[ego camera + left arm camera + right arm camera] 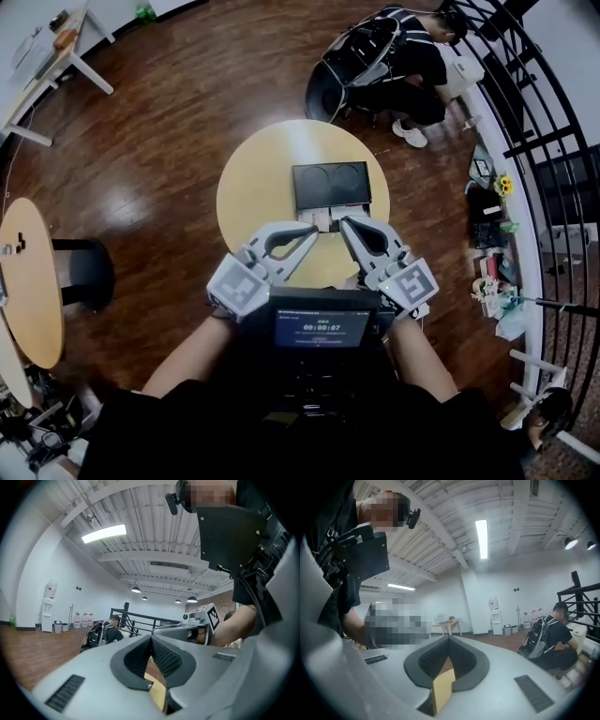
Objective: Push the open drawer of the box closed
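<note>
A black box (331,185) with two round hollows in its top sits on the round yellow table (253,192). Its light drawer (323,218) stands out a little from the side nearest me. Both grippers are held just short of the drawer front, tips pointing at it. The left gripper (316,230) has its jaws shut with nothing between them, and so does the right gripper (343,223). In the left gripper view the left gripper (151,637) points upward at the ceiling, pads together. The right gripper (449,639) is likewise shut and empty.
A person with a backpack (398,58) crouches beyond the table, next to a black railing (525,103). Another round table (33,281) and a black stool (86,272) stand to the left. A dark screen (315,328) hangs at my chest.
</note>
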Motion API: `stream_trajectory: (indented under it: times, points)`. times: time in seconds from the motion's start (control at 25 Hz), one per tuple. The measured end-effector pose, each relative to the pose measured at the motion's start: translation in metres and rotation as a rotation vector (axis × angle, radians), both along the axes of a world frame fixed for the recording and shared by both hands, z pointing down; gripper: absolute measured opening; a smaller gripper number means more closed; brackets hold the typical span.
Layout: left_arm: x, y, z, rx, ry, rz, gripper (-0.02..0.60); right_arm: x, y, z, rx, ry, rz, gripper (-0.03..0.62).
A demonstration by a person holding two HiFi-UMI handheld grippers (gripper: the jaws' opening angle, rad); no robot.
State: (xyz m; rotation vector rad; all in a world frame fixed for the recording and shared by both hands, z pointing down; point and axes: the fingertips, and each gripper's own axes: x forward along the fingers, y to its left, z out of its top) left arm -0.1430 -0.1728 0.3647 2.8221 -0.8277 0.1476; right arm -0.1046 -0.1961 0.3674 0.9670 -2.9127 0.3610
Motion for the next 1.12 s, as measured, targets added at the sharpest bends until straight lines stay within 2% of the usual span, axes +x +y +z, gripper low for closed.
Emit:
stream_trajectory:
  times: [0.16,0.48,0.84,1.12]
  points:
    - [0.002,-0.007,0.017,-0.022,-0.004,-0.027,0.037,0.005,-0.009,0.015,-0.017,0.012,0.002,0.023]
    - [0.027,-0.012,0.059,-0.08,-0.028,-0.068,0.037,0.04,-0.016,0.068,-0.07,0.031,0.012,0.024]
    - [0.064,-0.018,0.127,-0.179,-0.089,-0.081,0.037,0.087,-0.023,0.136,-0.175,0.062,0.109,0.026]
    - [0.083,-0.019,0.166,-0.248,-0.102,-0.077,0.037,0.107,-0.02,0.18,-0.249,0.095,0.157,0.067]
